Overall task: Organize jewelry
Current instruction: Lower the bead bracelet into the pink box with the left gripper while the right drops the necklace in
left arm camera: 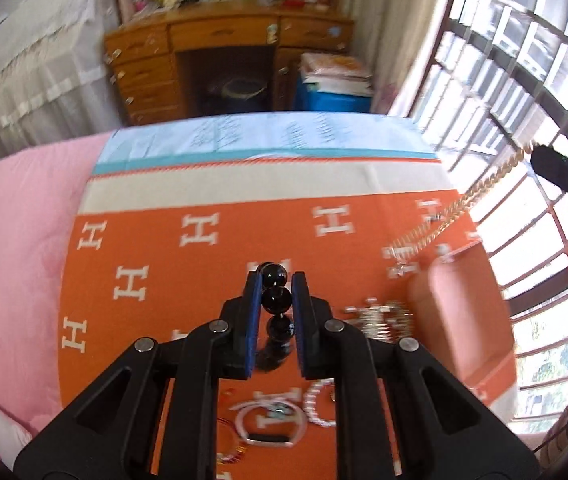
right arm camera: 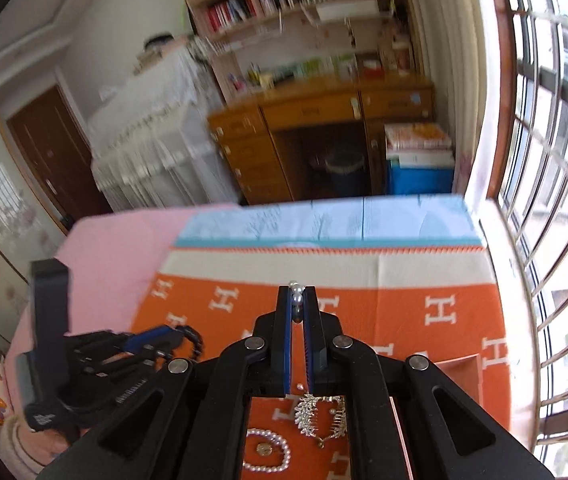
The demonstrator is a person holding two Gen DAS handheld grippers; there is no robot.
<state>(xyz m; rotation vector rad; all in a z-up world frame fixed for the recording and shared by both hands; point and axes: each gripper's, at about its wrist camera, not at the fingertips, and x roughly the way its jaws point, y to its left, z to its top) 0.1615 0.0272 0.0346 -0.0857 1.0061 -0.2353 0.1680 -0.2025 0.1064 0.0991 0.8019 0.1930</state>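
Observation:
My left gripper [left arm camera: 276,280] is shut on a black bead bracelet [left arm camera: 277,300], held above the orange H-pattern cloth [left arm camera: 203,280]; it also shows in the right wrist view [right arm camera: 181,334] at lower left with the beads [right arm camera: 195,342]. My right gripper [right arm camera: 296,294] is shut on a pearl-tipped chain [right arm camera: 296,296]; in the left wrist view its finger [left arm camera: 564,176] holds a gold chain [left arm camera: 464,204] that hangs to the cloth. Below lie a silver leaf piece [right arm camera: 312,416], a pearl bracelet [right arm camera: 267,456], a silver pile [left arm camera: 380,320] and bangles [left arm camera: 267,420].
A peach jewelry box [left arm camera: 456,320] sits on the cloth at right; its edge shows in the right wrist view [right arm camera: 460,372]. The cloth lies on a pink bed [left arm camera: 11,260]. A wooden desk [left arm camera: 223,64], a blue bin [left arm camera: 332,96] and barred windows [left arm camera: 524,100] lie beyond.

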